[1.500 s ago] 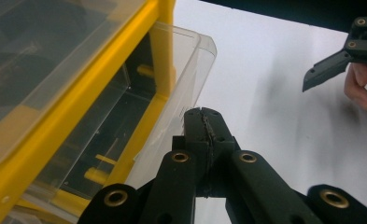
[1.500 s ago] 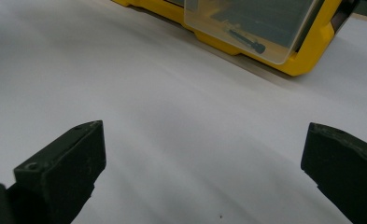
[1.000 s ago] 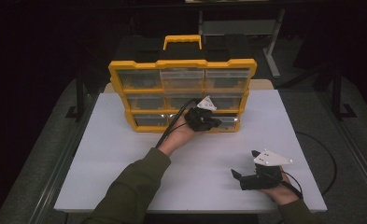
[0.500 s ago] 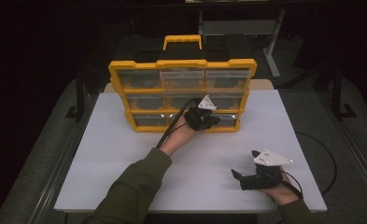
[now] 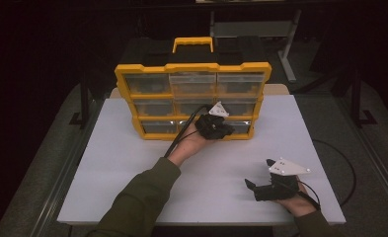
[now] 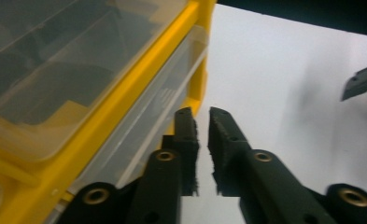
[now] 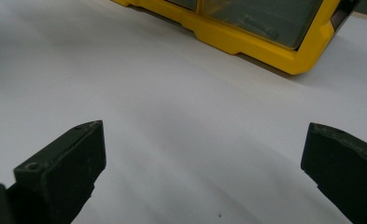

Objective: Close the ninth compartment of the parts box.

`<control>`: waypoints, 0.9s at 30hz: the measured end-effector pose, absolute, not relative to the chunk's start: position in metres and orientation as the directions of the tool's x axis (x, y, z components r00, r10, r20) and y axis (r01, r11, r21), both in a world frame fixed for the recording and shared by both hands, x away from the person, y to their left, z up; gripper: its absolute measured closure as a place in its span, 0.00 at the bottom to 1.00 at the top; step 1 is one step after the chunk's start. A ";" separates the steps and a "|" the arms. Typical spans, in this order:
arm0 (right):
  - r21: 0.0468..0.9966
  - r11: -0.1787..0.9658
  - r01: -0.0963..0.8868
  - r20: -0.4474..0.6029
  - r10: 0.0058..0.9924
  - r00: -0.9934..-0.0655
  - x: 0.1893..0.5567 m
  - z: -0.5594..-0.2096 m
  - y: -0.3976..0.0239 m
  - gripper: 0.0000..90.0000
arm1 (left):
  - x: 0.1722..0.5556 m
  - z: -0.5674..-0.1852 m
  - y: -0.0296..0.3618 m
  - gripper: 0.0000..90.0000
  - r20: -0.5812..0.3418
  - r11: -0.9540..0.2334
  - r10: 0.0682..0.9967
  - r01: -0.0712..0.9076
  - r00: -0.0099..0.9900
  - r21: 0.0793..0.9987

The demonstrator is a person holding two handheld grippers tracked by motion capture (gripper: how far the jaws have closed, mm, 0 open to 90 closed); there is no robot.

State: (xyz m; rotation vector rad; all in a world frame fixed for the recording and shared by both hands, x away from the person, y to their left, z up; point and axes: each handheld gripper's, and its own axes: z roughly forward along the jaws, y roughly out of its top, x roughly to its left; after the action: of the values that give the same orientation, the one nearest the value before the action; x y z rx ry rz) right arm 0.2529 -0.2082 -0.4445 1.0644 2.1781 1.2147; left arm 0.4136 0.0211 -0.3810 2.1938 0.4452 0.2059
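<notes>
upright yellow organizer case [image 5: 191, 101], clear drawers, on table

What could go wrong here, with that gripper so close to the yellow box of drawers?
The left gripper has just been opening a little, with nothing between its jaws; beside the bottom drawer it could slip off instead of catching the front. The yellow box stands upright on the table, unheld, so a pull might drag or tip it. The right gripper, open, rests apart from it near the table's front edge and steadies nothing.
</notes>
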 end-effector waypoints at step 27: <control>0.848 0.335 0.410 -0.010 0.784 -0.620 0.252 -0.445 -0.208 0.00 | 0.392 -0.379 0.045 0.36 -0.040 -0.604 0.332 0.245 0.943 0.759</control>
State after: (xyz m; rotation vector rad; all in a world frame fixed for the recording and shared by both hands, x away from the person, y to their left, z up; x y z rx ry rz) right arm 0.2524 -0.2083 -0.4454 1.0504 2.1848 1.2053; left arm 0.3918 0.0454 -0.3794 2.2460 0.4049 0.1315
